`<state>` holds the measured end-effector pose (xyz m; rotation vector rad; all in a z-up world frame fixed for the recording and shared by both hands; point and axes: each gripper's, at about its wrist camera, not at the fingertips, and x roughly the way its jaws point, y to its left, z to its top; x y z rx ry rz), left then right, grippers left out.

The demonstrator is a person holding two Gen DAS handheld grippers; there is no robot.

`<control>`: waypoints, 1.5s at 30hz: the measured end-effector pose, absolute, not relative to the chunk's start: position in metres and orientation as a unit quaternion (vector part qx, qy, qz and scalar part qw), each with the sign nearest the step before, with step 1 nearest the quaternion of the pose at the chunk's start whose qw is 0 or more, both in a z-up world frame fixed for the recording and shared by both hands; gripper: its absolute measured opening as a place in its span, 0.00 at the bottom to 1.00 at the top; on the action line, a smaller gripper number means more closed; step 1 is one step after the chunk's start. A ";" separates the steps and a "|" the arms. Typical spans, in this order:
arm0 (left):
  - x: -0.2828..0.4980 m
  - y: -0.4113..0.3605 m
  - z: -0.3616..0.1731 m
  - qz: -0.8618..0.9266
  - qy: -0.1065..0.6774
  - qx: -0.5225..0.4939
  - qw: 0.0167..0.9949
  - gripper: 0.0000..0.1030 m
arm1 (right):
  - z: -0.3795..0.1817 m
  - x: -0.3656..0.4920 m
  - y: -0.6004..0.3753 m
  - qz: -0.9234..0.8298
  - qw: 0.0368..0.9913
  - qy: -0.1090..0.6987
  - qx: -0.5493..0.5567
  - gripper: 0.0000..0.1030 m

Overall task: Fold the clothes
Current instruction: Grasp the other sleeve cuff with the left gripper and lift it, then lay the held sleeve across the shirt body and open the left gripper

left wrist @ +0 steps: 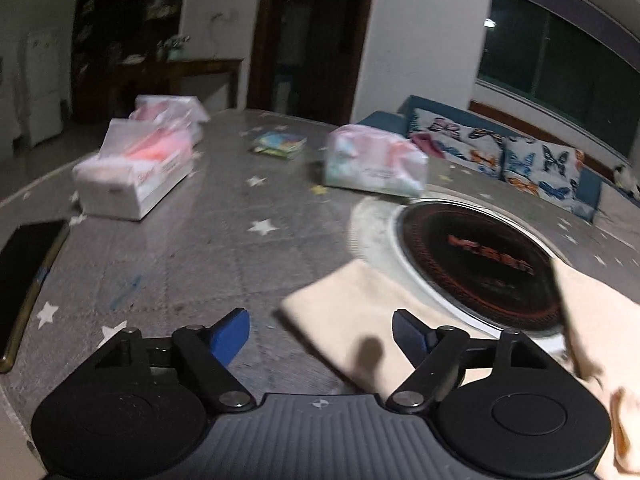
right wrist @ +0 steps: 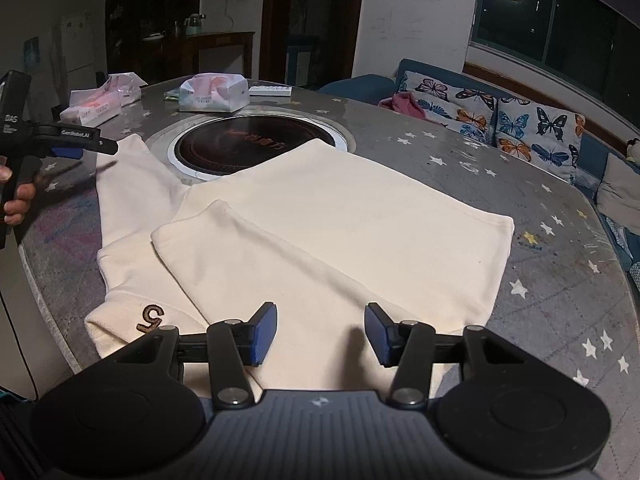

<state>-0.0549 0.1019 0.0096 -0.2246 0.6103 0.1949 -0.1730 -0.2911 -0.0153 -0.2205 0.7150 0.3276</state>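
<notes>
A cream garment (right wrist: 340, 220) lies spread on the round grey star-patterned table (right wrist: 540, 208), one sleeve folded over its body and a brown embroidered mark near its front left corner. My right gripper (right wrist: 320, 332) is open and empty, just above the garment's near edge. My left gripper (left wrist: 320, 336) is open and empty, hovering over the garment's left sleeve (left wrist: 352, 320). It also shows in the right wrist view (right wrist: 86, 146) at the far left, held above that sleeve (right wrist: 128, 184).
A round black induction hob (right wrist: 256, 144) is set in the table's middle, partly under the garment. Tissue packs (left wrist: 132, 172) (left wrist: 376, 164), a small booklet (left wrist: 280, 144) and a black phone (left wrist: 28, 276) lie on the table. A butterfly-print sofa (right wrist: 520, 120) stands behind.
</notes>
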 end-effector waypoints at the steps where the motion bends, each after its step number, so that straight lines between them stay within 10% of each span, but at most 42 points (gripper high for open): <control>1: -0.053 0.105 0.008 0.096 0.299 -0.113 0.943 0.72 | -0.015 -0.173 -0.291 0.159 0.918 0.348 -0.107 0.48; 8: -0.048 0.108 0.006 0.074 0.292 -0.109 0.947 0.53 | -0.015 -0.173 -0.291 0.156 0.918 0.348 -0.108 0.48; 15: -0.051 0.110 0.006 0.052 0.292 -0.140 0.945 0.11 | -0.013 -0.175 -0.293 0.153 0.921 0.342 -0.104 0.48; 45: -0.111 -0.139 0.078 -0.395 0.261 -0.117 0.873 0.10 | -0.007 -0.207 -0.335 0.105 0.942 0.314 -0.044 0.48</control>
